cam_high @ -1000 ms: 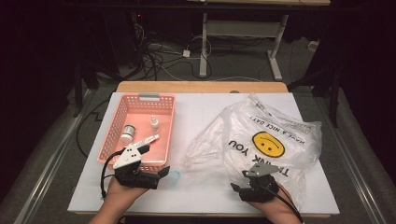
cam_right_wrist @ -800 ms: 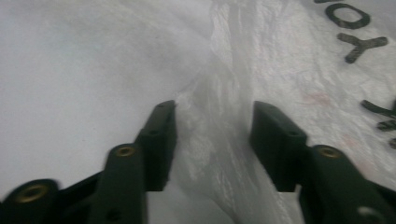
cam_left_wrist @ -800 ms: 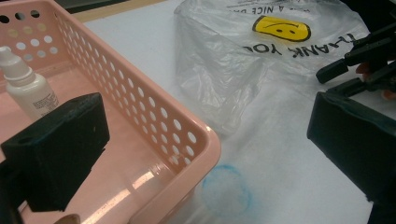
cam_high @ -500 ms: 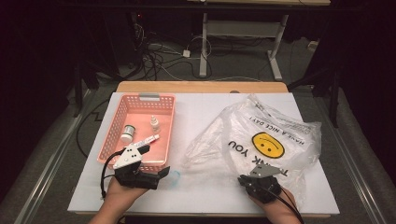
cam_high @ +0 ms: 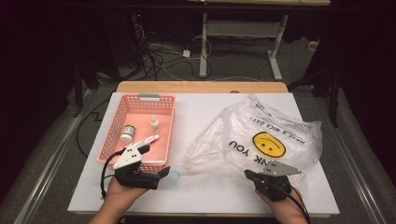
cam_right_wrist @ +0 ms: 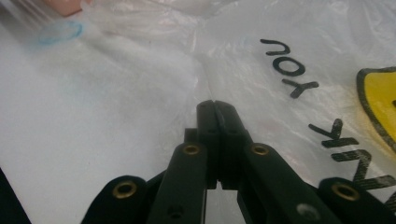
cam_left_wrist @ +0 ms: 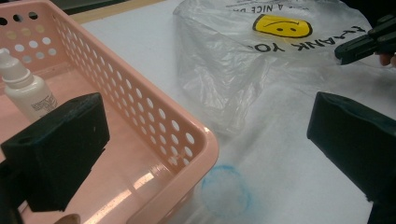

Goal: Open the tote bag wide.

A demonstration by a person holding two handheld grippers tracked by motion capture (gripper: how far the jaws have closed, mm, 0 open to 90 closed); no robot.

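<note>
High view, reading from the pink basket (cam_high: 140,100): the left tool (cam_high: 161,173) rests just off the basket's near right corner, jaws spread wide and empty, pointing right toward the clear plastic bag (cam_high: 261,140). That bag lies well to the right of the basket, its loose edge spread toward the near side of the table (cam_high: 201,112). The right tool (cam_high: 250,175), far right of the basket, has just closed its jaws; they seem pinched on the bag's near edge. It is plainly the nearer hand.

Left hand-held gripper (cam_high: 163,173) wide open, right hand-held gripper (cam_high: 248,175) fully closed.
</note>
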